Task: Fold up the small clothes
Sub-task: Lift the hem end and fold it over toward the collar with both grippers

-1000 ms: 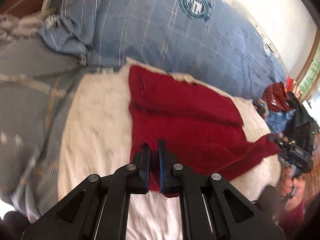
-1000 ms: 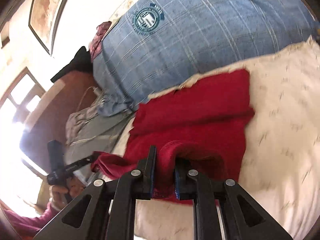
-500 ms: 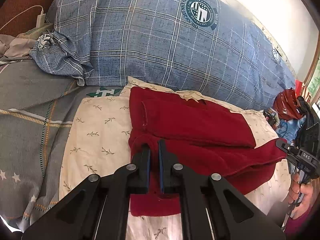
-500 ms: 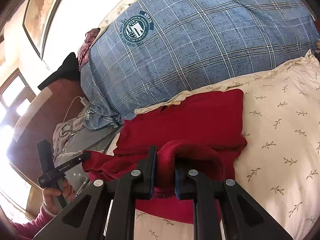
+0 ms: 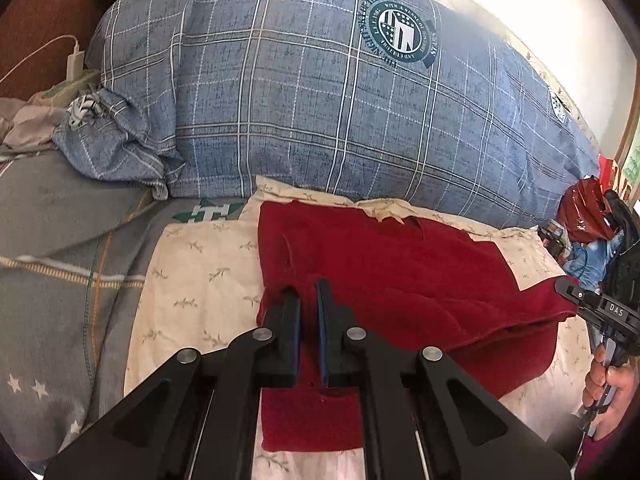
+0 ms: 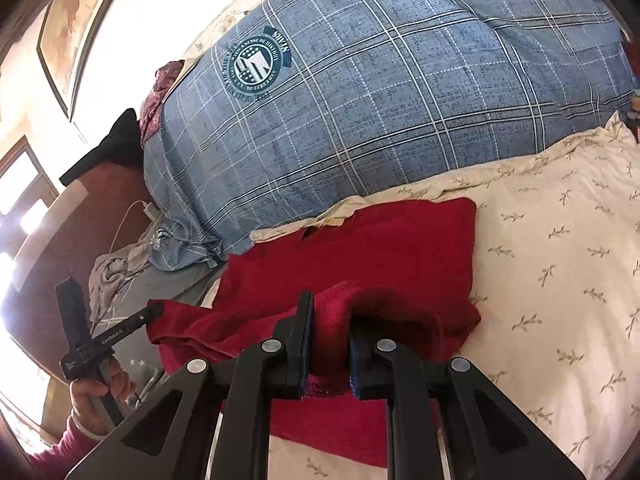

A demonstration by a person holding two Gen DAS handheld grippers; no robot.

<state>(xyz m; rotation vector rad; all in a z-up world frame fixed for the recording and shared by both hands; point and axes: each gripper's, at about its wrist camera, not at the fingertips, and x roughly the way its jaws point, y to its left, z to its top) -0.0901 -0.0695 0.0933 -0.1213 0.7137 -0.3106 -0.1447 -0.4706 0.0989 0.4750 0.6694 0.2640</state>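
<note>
Behind everything, a blue plaid pillow (image 5: 320, 112) banks up at the far side of the bed, whose cream leaf-print sheet (image 5: 192, 264) carries the red garment (image 5: 392, 264). On the left, the left gripper (image 5: 308, 292) has its jaws pinched on the near hem; on the right, the right gripper (image 6: 330, 316) clamps the other corner. Both have carried that hem farther over the garment since a second ago, so the fold looks about half made.
</note>
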